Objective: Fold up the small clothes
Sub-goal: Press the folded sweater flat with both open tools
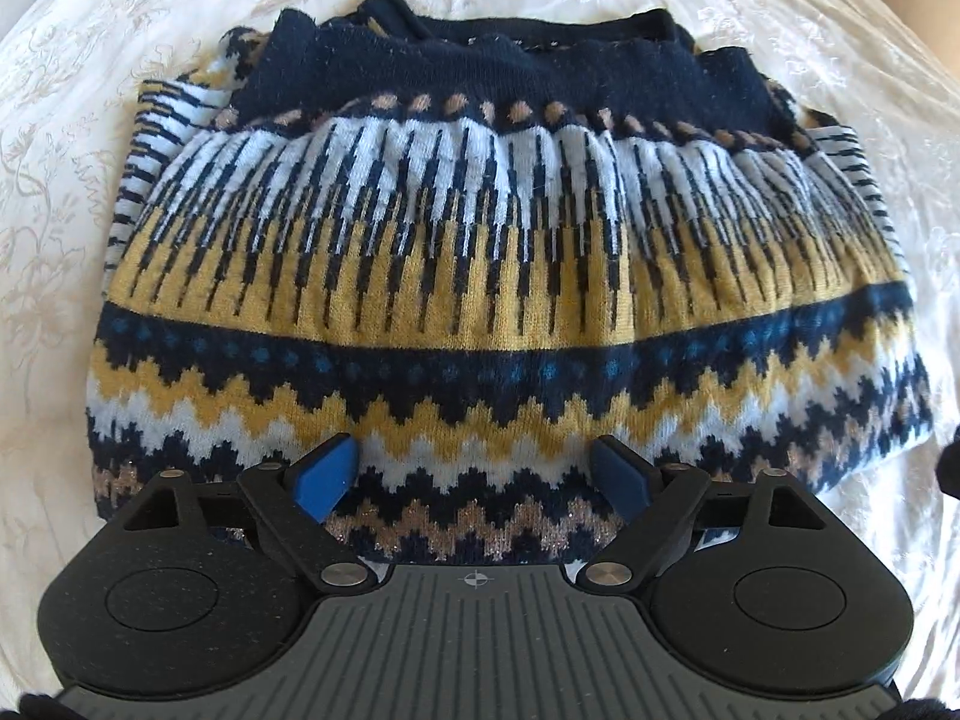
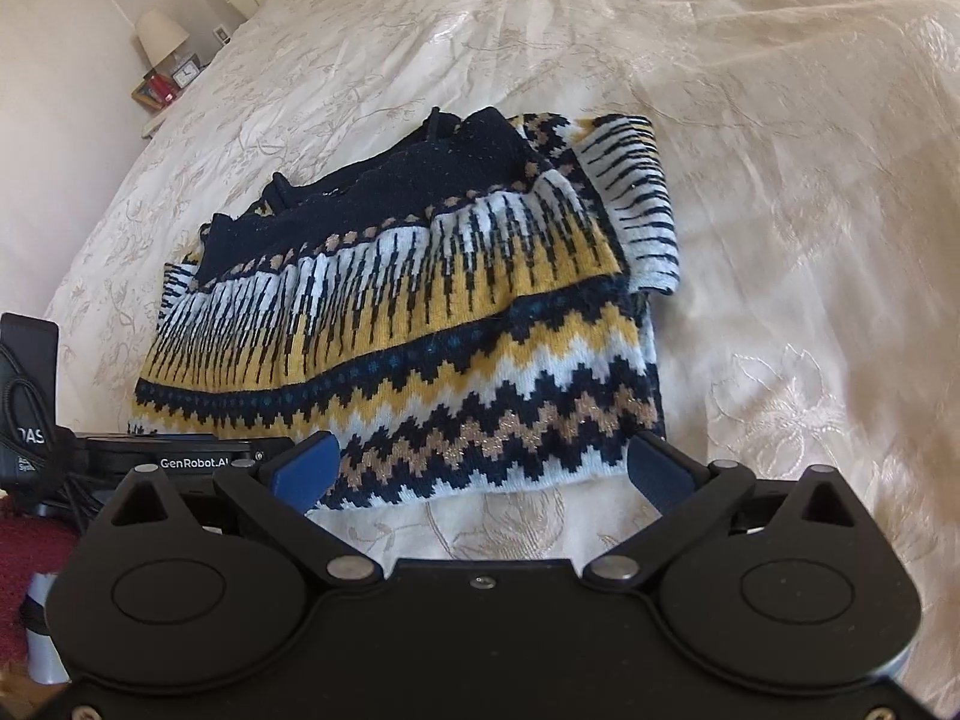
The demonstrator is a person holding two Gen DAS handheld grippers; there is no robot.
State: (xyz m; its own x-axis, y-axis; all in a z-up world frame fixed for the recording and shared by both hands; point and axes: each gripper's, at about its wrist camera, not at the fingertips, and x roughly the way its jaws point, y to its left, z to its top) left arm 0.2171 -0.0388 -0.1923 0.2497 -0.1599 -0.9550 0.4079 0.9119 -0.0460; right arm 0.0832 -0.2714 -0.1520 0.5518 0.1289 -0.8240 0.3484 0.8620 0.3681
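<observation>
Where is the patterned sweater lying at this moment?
The sweater lies folded on the cream bedspread, filling the left wrist view's centre; in the right wrist view it sits left of centre, beyond the open right tongs.

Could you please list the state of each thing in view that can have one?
Sweater: folded into a bundle, lying on the bedspread, not gripped.
Left claw: open, over the sweater's near edge.
Right claw: open, empty, at the sweater's near edge.
Bedspread: spread out, lightly creased.
Lamp: looks unlit.
</observation>
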